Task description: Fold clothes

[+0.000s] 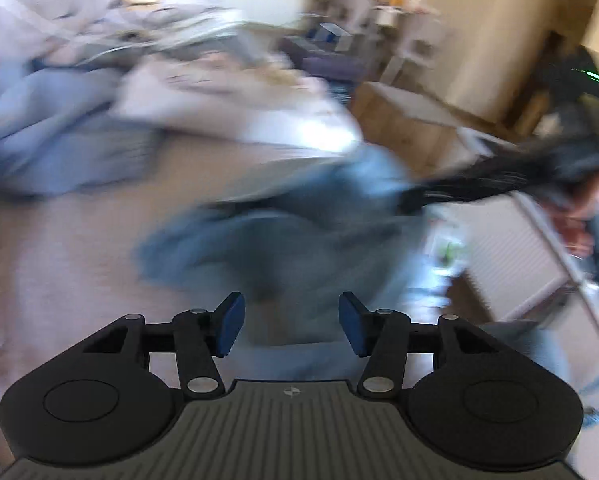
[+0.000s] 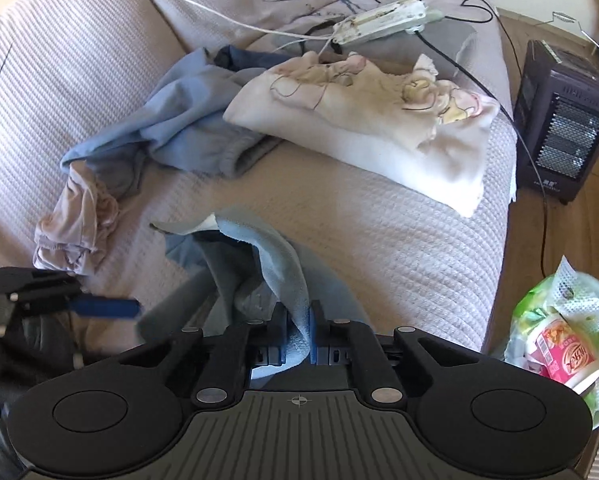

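Pinched between the pads of the right gripper (image 2: 298,334) is a fold of a light blue garment (image 2: 267,264), which is drawn up from the bed (image 2: 399,240) towards the camera; the jaws are closed tightly on the cloth. Seen from the right wrist, the left gripper (image 2: 99,307) is placed at the lower left, just beside the garment's edge, one blue pad being visible. In the left wrist view, which is heavily blurred, the left gripper (image 1: 291,328) is shown with its blue pads parted about halfway and nothing gripped between them; the blue cloth (image 1: 283,240) is spread just ahead of them. Further back on the bed a second blue garment (image 2: 179,120) is heaped, partly overlapped by a cream printed piece (image 2: 371,120); a crumpled pale pink item (image 2: 75,224) is left near the left edge. A power strip (image 2: 383,20) is laid on the pillows; a dark heater (image 2: 563,120) is stood on the floor beside the bed.
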Motion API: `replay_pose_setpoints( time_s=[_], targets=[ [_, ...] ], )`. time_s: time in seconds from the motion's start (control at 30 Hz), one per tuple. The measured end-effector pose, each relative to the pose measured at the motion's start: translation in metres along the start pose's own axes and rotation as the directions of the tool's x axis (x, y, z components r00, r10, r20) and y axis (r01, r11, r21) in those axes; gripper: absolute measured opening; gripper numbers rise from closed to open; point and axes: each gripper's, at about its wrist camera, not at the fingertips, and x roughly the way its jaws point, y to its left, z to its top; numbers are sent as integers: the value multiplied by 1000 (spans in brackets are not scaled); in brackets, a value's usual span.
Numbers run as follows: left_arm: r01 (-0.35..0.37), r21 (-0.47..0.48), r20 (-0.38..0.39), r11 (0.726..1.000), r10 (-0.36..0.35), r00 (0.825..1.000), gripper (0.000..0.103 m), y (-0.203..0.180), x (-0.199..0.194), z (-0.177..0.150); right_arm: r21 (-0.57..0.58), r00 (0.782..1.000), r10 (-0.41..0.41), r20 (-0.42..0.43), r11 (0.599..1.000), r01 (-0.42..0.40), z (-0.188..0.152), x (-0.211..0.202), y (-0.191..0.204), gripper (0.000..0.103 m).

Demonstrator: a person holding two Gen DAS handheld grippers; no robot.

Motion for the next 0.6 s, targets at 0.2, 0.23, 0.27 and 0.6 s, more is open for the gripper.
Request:
replay_pose_setpoints(
  time_s=[0.2,0.23,0.27,0.6],
  targets=[
    [-232,116,65,966,226,972,52,28,27,18,-1,999,-39,-3,999,39,-1,-2,-2,10],
    [-236,145,58,961,230,971,52,29,37,20,-2,999,-49,-2,999,49,-1,-2,-3,10],
    [-239,174,51,955,234,971,52,29,47,23,-2,998,-57,-2,998,57,0,-3,-3,10],
    [-133,117,162,984,113,980,4,29,29,74,-95,981,-173,92,979,182,36,-10,-11,10]
  ],
)
